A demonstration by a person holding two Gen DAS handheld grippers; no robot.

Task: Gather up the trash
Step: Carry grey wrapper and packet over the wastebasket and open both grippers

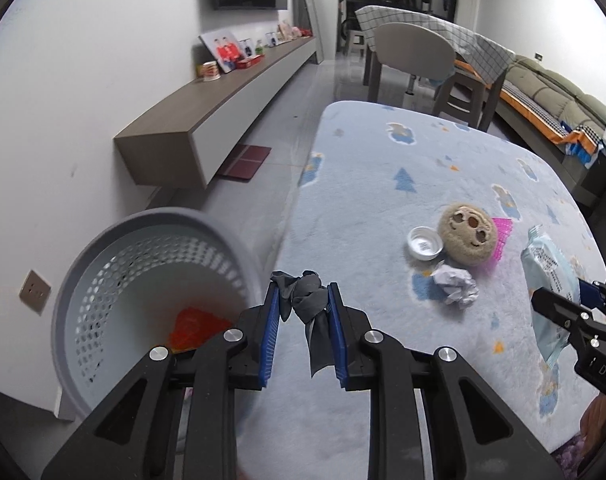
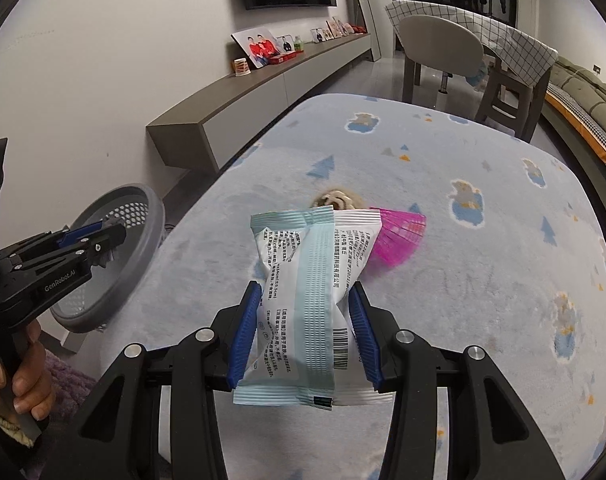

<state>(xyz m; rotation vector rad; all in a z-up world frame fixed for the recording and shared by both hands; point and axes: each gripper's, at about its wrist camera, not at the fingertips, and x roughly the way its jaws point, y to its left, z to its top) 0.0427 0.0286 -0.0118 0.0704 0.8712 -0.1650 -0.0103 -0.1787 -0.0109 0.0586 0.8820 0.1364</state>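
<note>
Left gripper clamps a grey rag beside the bin; right gripper clamps a packet above the table.

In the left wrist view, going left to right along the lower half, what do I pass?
Grey basket → grey cloth pinched in the left tongs → crumpled paper → pale blue packet held in the right tongs.
</note>
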